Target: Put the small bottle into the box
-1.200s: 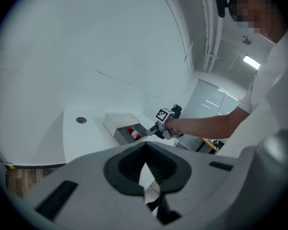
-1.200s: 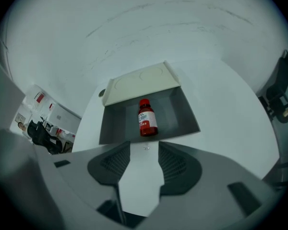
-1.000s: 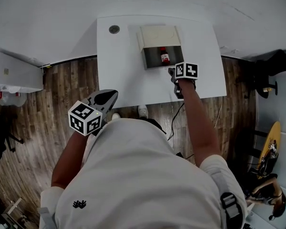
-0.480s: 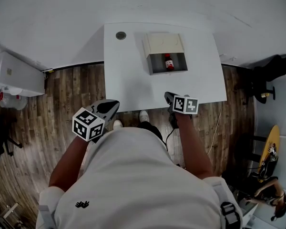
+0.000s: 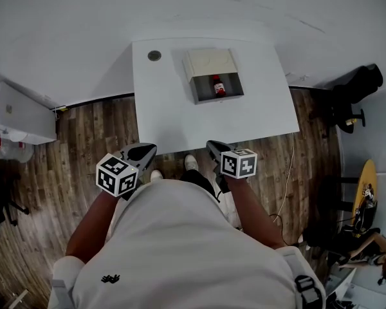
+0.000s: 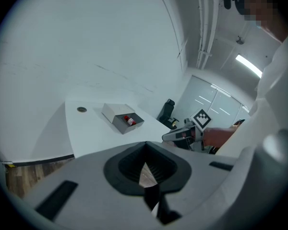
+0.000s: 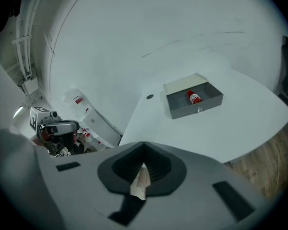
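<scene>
Pulled back from the box, the right gripper (image 5: pixel 213 149) now sits at the near table edge, close to the person's body; the left gripper (image 5: pixel 143 150) has barely shifted.

Head view: the white table (image 5: pixel 174 114) carries a grey open box (image 5: pixel 219 99) toward its 12 o'clock side, with the box's cream lid (image 5: pixel 209 62) folded back behind it. The small red bottle (image 5: pixel 218 86) lies inside the box, near its middle. A dark round grommet (image 5: pixel 154 55) sits at the box's 10 o'clock. Both grippers hang over the wooden floor (image 5: pixel 83 127) just off the table's near edge, the left at 7 o'clock and the right at 5 o'clock of the table.

Left gripper view: the left gripper (image 6: pixel 145 166) has its jaws closed together with nothing between them. The box (image 6: pixel 122 127) with the bottle (image 6: pixel 129 120) lies at 11 o'clock, and the right gripper (image 6: pixel 175 135) is at 2 o'clock.

Right gripper view: the right gripper (image 7: pixel 143 169) is clenched and empty. The box (image 7: pixel 192 110) with the bottle (image 7: pixel 194 97) inside is at 1 o'clock, well apart from the jaws; the left gripper (image 7: pixel 57 127) shows at 9 o'clock.
</scene>
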Tool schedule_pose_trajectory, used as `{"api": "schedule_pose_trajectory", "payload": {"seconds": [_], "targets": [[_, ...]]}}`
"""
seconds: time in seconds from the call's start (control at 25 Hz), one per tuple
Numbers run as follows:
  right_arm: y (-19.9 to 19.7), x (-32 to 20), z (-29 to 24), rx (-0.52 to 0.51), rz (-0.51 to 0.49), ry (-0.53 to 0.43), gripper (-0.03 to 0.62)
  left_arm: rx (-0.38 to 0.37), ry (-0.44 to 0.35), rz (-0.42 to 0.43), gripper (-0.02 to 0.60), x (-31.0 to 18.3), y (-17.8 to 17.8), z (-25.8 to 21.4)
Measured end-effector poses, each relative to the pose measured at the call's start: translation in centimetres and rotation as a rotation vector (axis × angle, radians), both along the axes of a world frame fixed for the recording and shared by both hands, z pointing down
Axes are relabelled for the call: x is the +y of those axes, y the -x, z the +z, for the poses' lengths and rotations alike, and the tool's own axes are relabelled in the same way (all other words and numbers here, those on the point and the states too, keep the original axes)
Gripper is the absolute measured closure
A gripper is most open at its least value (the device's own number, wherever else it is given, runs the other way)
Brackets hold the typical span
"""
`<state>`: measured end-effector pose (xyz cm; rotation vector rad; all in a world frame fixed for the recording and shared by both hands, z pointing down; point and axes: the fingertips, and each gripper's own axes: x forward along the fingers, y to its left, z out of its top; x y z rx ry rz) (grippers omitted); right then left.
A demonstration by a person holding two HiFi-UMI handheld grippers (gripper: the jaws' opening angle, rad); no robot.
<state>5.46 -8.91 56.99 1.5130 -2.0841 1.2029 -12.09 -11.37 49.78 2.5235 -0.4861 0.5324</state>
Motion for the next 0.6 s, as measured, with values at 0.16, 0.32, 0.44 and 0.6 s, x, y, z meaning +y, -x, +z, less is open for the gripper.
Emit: {"api": "schedule_pose_trajectory", "payload": {"seconds": [0.16, 0.32, 0.44, 0.6], "targets": [[1.4, 0.7, -0.5, 0.019, -0.035, -0.014, 0.588, -0.002, 0.002, -0.005, 0.576, 0.3, 0.3, -0.1], [2.8, 1.1, -1.3, 0.028, -0.082, -0.029, 0.589, -0.001, 0.009, -0.025, 0.577, 0.7, 1.1, 0.1], [3.2, 1.1, -1.8, 0.034, -0.098, -0.041, 0.589, -0.007, 0.021, -0.038, 0.576, 0.8, 1.6, 0.4], [3.8, 0.8, -1.9, 0.026, -0.115, -0.046, 0.589, -0.016, 0.029, -0.051, 0.576, 0.4, 1.9, 0.9]]}}
